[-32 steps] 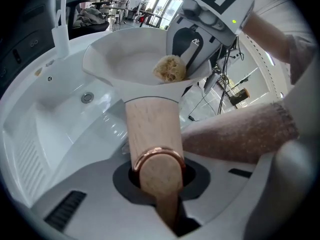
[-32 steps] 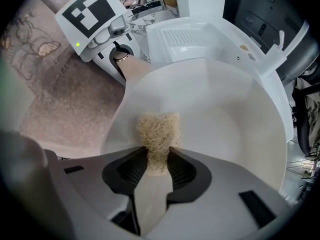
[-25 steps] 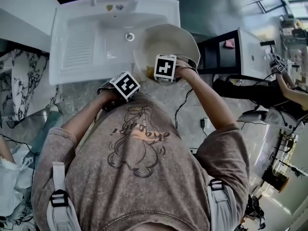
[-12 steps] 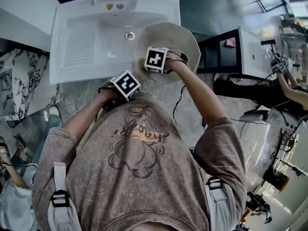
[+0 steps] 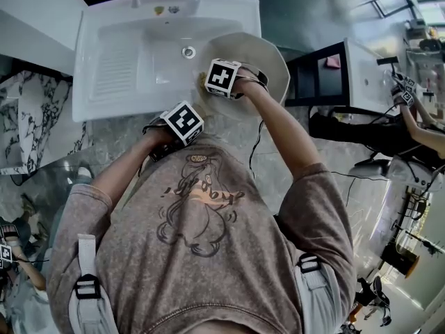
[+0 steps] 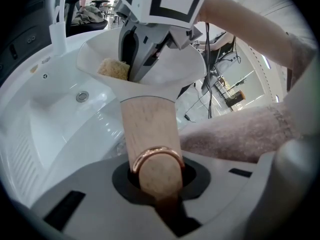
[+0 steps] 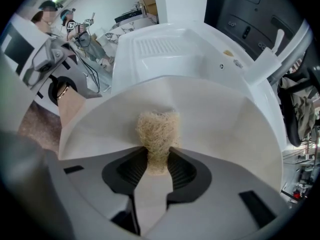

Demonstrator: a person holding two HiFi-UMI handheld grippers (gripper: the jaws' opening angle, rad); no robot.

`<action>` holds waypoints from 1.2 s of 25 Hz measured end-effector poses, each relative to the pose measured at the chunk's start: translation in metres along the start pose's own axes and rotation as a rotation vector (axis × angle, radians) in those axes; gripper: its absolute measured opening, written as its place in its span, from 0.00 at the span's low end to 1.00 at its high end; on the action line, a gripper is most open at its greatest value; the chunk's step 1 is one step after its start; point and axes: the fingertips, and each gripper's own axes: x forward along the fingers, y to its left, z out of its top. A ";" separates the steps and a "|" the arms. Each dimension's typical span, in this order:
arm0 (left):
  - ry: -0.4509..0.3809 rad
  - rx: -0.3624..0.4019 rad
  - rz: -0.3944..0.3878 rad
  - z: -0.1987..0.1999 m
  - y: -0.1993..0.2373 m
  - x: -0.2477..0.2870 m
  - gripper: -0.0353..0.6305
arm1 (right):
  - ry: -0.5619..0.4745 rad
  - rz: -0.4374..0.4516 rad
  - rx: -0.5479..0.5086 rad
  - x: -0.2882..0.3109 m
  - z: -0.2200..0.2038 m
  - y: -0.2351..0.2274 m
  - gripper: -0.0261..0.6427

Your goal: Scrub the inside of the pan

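The head view looks steeply down past the person (image 5: pixel 201 214) onto sink (image 5: pixel 111 68) and pan (image 5: pixel 268 58). Each gripper view rides close behind its jaws, facing the pan; all three share pan and sink.

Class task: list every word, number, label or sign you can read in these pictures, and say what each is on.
No text reads clearly.
Shirt: curly lettering over a drawing, too blurred to read.
Left marker cube and right marker cube: black-and-white square patterns, no letters.
Yellow spot on the sink rim: too small to read.
Pan: no print visible.
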 end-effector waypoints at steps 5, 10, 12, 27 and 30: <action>-0.001 0.000 0.001 0.000 -0.001 -0.001 0.13 | 0.001 -0.085 0.024 -0.002 0.000 -0.021 0.25; -0.006 -0.006 -0.003 0.001 -0.001 -0.001 0.13 | 0.019 -0.186 0.081 -0.007 -0.009 -0.049 0.25; -0.006 -0.008 -0.005 0.002 -0.001 -0.002 0.13 | -0.010 -0.204 0.078 -0.005 -0.006 -0.058 0.25; -0.008 -0.006 -0.018 0.002 0.003 -0.003 0.13 | 0.024 -0.285 0.121 -0.011 -0.043 -0.098 0.25; -0.007 -0.004 -0.021 0.001 0.004 -0.003 0.13 | 0.028 -0.293 0.132 -0.013 -0.051 -0.102 0.25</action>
